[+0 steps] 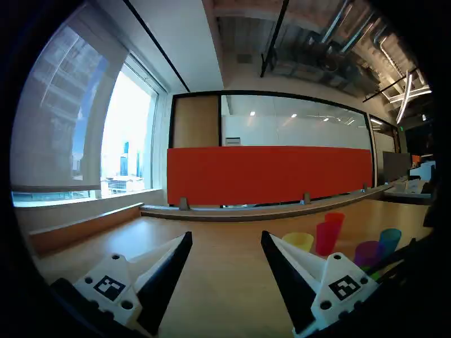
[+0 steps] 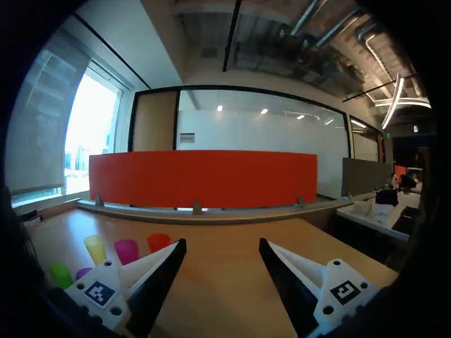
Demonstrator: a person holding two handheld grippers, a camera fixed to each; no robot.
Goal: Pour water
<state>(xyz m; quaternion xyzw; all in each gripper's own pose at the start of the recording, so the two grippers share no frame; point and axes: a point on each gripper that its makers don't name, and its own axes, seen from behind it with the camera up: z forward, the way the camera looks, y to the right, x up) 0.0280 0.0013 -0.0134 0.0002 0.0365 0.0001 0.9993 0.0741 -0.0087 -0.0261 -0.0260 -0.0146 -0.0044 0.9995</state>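
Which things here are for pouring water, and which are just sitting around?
For pouring:
yellow cup, pink cup, teal cup, purple cup
left gripper and right gripper, both open and empty

Just sitting around:
orange screen
window
ceiling pipes

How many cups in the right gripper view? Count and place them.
5, all at left: green cup nearest, purple cup beside it, partly hidden; yellow cup, magenta cup, red cup in a row behind. Others may be hidden.
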